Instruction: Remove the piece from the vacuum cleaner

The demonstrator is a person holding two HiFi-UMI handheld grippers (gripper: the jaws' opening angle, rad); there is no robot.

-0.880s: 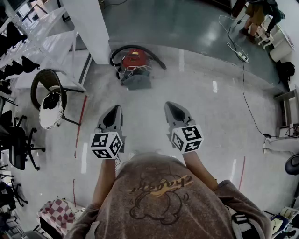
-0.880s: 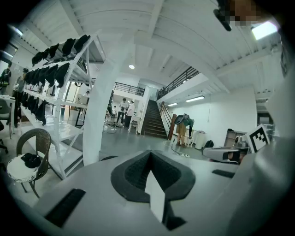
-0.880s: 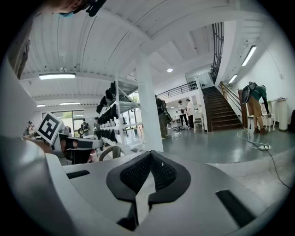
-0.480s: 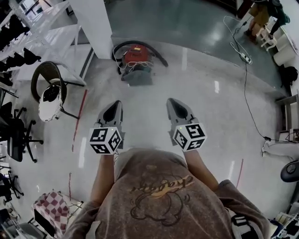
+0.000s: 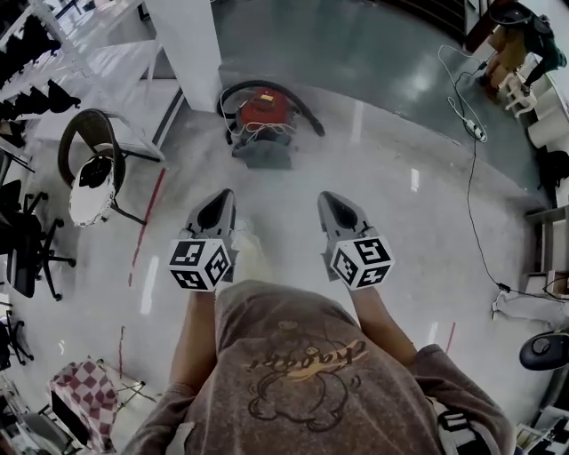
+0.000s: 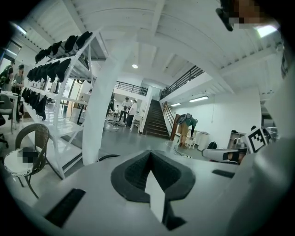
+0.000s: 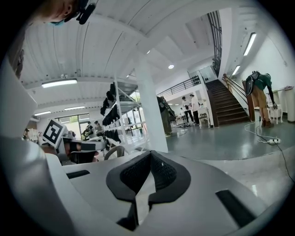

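A red vacuum cleaner (image 5: pixel 263 110) sits on the floor beside a white pillar (image 5: pixel 188 49). A black hose (image 5: pixel 299 100) curls around it, and a grey piece (image 5: pixel 262 154) lies at its front. Both grippers are held side by side in the air, well short of the vacuum and pointing toward it. My left gripper (image 5: pixel 216 213) is shut with nothing in it, and my right gripper (image 5: pixel 338 211) is also shut and empty. In the left gripper view the dark pads (image 6: pixel 138 171) meet. The right gripper view shows the pads (image 7: pixel 160 171) closed too. The vacuum is hidden in both gripper views.
A wicker chair (image 5: pixel 87 160) holding a white object stands at the left, beside a white shelving rack (image 5: pixel 62 53). A red tape line (image 5: pixel 147 222) runs along the floor. A cable with a power strip (image 5: pixel 468 124) trails at the right. A person (image 5: pixel 520 27) bends over far right.
The head view has shifted forward, and the vacuum cleaner now sits slightly lower and nearer in the frame. Both grippers stay shut, side by side.
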